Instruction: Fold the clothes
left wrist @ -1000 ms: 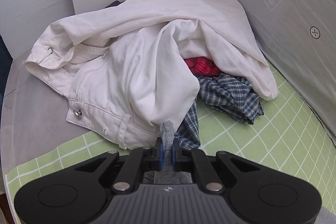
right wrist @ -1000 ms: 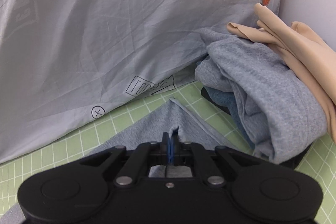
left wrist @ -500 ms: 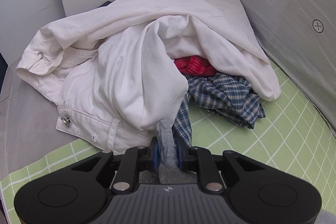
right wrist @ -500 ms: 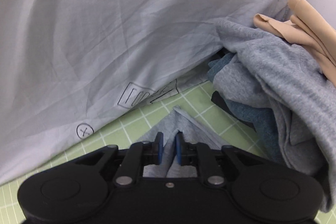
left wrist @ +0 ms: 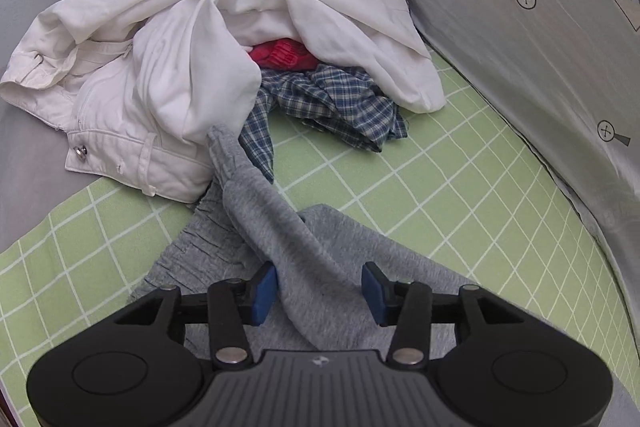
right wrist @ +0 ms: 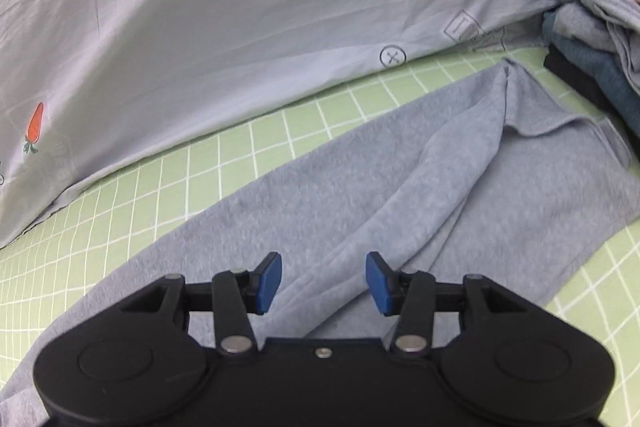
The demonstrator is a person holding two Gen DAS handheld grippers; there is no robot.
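- With both claws parted over the grey fleece garment [left wrist: 304,247], I judge I am between holds: the cloth is laid out on the green grid-patterned mat [left wrist: 460,195] and the fold itself is not yet made.
- My left claw [left wrist: 319,285] has just been opening; a raised ridge of the grey fleece runs up between its blue pads, which stand clear of it, so nothing is held.
- My right claw [right wrist: 323,277] has likewise just been opening; the fleece [right wrist: 360,187] lies flat below and ahead of it, with one crease leading away to the upper right.
- Next I would need to pick fresh edges or corners, close on them and carry one part over the other, keeping the cloth flat.
- Ahead and left of the left claw sits a heap: white cotton trousers [left wrist: 160,75], a blue checked shirt [left wrist: 332,103] and something red [left wrist: 282,53], mostly buried.
- Far right of the right claw, stacked grey and dark-blue clothes [right wrist: 592,39] are cut off by the frame.
- I cannot see the garment's whole outline or what it is; both claw bodies cover its near part.
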